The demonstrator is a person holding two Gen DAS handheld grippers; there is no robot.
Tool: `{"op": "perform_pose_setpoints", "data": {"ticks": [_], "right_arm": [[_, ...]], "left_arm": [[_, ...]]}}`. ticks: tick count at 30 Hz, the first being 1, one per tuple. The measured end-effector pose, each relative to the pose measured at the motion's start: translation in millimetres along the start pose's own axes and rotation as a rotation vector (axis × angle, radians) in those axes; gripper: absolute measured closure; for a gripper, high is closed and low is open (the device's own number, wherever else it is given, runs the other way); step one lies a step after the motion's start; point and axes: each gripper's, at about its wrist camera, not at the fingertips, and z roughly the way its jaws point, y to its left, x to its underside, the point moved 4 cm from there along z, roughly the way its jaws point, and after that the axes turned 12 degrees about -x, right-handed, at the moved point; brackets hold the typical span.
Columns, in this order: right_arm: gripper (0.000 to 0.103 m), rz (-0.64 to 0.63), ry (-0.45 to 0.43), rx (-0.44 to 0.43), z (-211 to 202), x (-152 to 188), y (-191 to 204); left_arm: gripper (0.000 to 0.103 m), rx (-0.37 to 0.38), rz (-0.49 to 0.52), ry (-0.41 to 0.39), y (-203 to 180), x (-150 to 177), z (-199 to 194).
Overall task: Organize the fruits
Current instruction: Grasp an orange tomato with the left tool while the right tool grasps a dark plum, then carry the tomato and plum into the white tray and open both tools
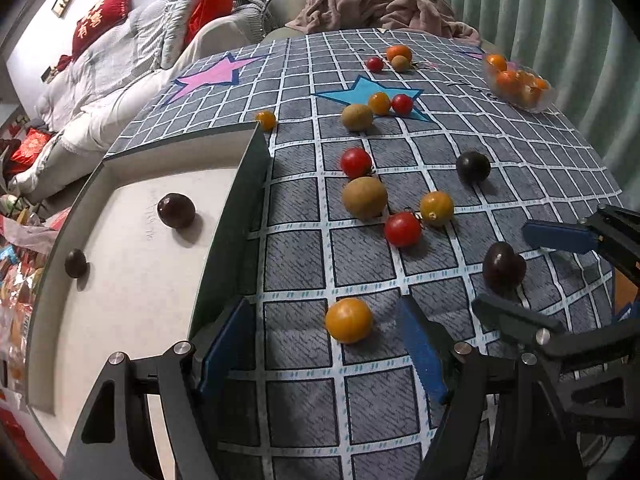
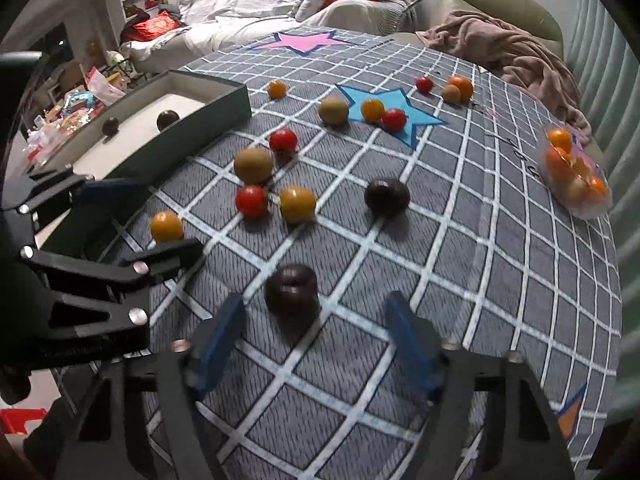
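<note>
Right gripper [image 2: 316, 344] hangs wide open and empty, blue pads straddling the dark plum [image 2: 292, 292] on the grid cloth, and the left gripper [image 1: 324, 360], equally spread and empty, frames a yellow tomato [image 1: 349, 320] beside the box [image 1: 236, 216]. Best now, I'd say: drop lower, centre the plum, squeeze gently so it can't roll.

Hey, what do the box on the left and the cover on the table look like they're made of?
The box looks like stiff cardboard: thin straight dark walls, a flat matte whitish floor, sharp folded corners. The table cover looks like woven fabric: a brushed grey texture inside printed white grid lines, no shine. Neither can be confirmed by look alone.
</note>
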Motion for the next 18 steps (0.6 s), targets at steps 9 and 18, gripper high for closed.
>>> {"op": "perform_pose_setpoints", "data": {"ticks": [9, 18], "right_arm": [[0.075, 0.054, -0.009, -0.051, -8, 5, 0], [0.074, 0.198, -0.021, -0.090, -30, 16, -21]], "left_arm": [[0.079, 0.041, 0.025, 0.008, -13, 1, -9], [0.079, 0.094, -0.024, 0.026, -5, 7, -23]]}}
